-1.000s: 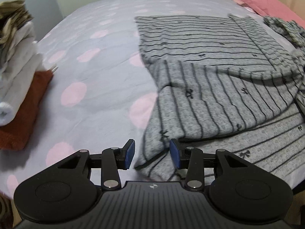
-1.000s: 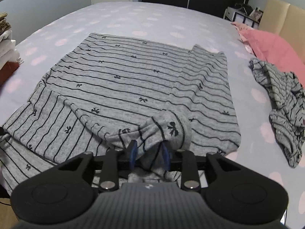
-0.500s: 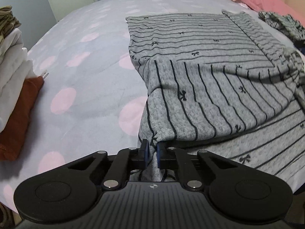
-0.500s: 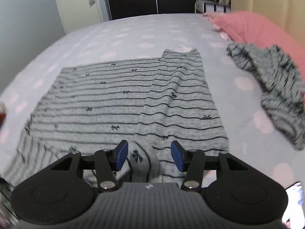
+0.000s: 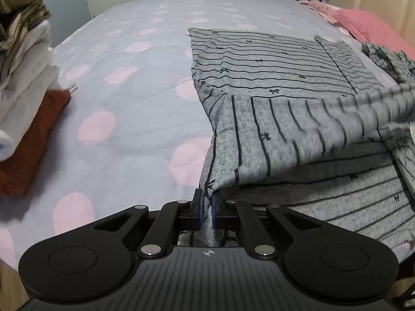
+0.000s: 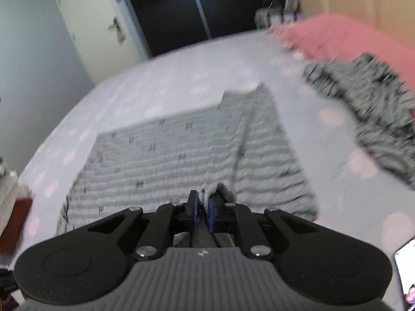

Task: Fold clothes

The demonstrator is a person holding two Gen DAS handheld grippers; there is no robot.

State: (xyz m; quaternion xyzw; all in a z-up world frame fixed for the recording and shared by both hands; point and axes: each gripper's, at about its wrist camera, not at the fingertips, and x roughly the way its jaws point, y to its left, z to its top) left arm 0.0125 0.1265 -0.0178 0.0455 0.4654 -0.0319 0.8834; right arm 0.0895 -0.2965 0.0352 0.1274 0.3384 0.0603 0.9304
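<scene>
The left tongs [image 5: 206,208] are clamped on a corner of the grey striped top [image 5: 272,72], the cloth pinched between their blue pads [image 5: 198,207] and rising from them in a taut fold. The top lies on the bed [image 5: 124,119], whose pale sheet carries pink dots; its far part is spread flat, while a near layer is lifted and drawn across toward the right, blurred at that end. A folded-over strip runs along the top's right side. In the right wrist view the right tongs [image 6: 203,211] have just been closing and now grip a bunched bit of the same top [image 6: 166,155], a grey roll of cloth standing up between the pads [image 6: 210,213]; this picture is smeared, so finer detail of the grip cannot be told. Beyond them the top stretches flat away up the bed. To the right of it, apart from it, lies a crumpled grey striped garment [image 6: 373,119], and past that a pink pillow [image 6: 345,39] against a beige headboard [image 6: 363,2]. At the bed's left edge stands a stack of folded laundry [image 5: 23,77]: white pieces on a rust-coloured one, with a brownish patterned piece on top. Dark wardrobe doors [image 6: 197,7] close off the far end of the room. A phone screen [image 6: 406,269] shows at the lower right corner of the right wrist view.
</scene>
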